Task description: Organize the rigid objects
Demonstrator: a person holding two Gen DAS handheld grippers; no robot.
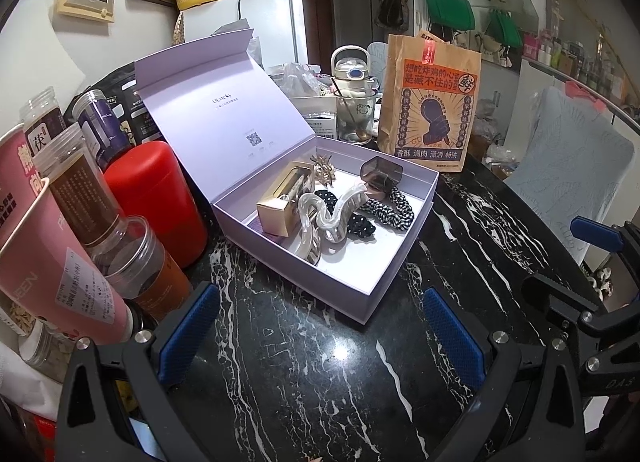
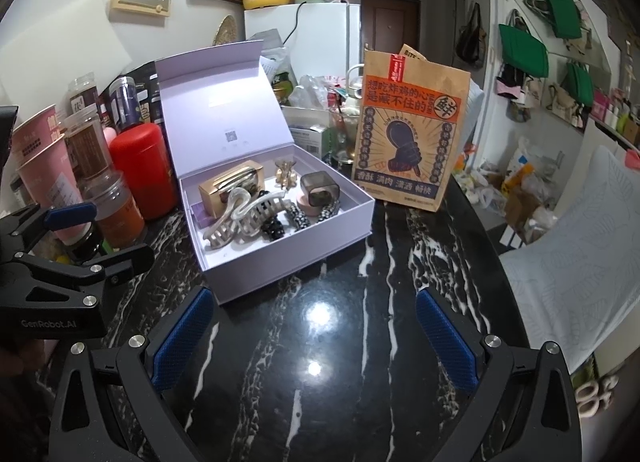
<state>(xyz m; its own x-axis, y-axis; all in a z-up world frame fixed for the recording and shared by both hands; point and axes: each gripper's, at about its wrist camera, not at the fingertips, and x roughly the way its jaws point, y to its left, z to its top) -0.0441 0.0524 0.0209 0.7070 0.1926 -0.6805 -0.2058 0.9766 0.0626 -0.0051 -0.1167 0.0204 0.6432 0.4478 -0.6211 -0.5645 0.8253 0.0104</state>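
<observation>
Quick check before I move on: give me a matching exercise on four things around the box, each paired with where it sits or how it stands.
1 lavender box
2 red canister
3 paper bag
4 wavy clear claw clip

A inside the box, near its front
B standing behind the box's right corner
C lid raised, open
D left of the box, among jars

Pairs: 1-C, 2-D, 3-B, 4-A

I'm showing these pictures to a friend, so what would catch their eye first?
Probably the open lilac box in the middle of the black marble table, filled with hair clips and scrunchies, a big pearly claw clip in front. Next, the red canister left of the box and the printed paper bag standing behind it to the right.
</observation>
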